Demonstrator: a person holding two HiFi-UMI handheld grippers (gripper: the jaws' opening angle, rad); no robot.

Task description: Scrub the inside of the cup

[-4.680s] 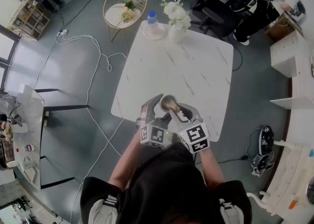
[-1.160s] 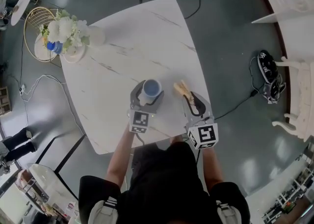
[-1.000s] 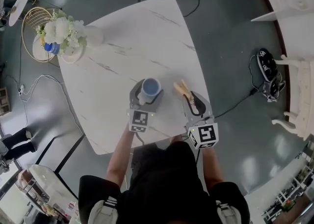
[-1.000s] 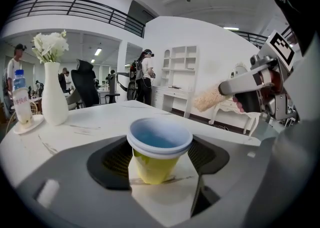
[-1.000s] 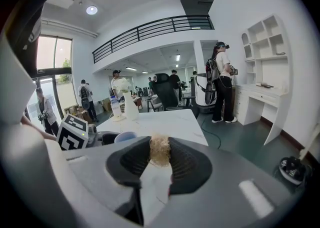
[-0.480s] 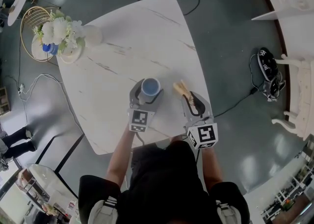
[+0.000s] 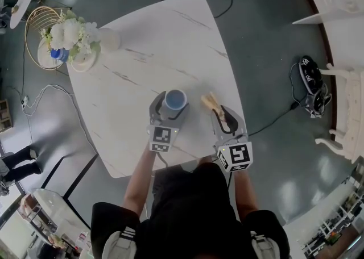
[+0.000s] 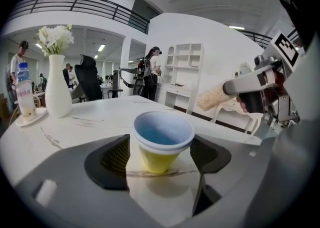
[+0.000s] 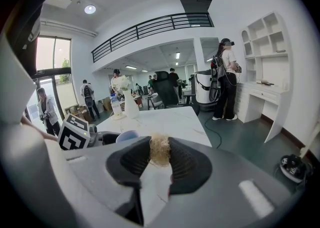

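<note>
The cup [image 7: 175, 100], yellow outside and blue inside, stands upright on the white marble table [image 7: 159, 42] near its front edge. My left gripper [image 7: 170, 104] surrounds it. Its jaws have just been opening, and the pads sit close beside the cup [image 8: 161, 142] without pressing it. The left gripper [image 8: 160, 154] is open. To the right, my right gripper [image 7: 219, 113] is shut on a tan fibrous scrubber [image 7: 211, 103], held just above the table and clear of the cup. In the right gripper view the scrubber [image 9: 160, 151] is pinched between the pads of the right gripper [image 9: 160, 159].
A white vase [image 7: 105, 39] of white flowers and a water bottle [image 7: 58, 54] on a plate stand at the table's far left corner. A gold wire side table [image 7: 34, 28] and cables are on the floor at left, a black bag [image 7: 309, 79] at right. People stand in the background.
Several seconds ago both grippers were close together with the scrubber at the cup; now they are apart. Within the last second the left jaws have widened slightly round the cup.
</note>
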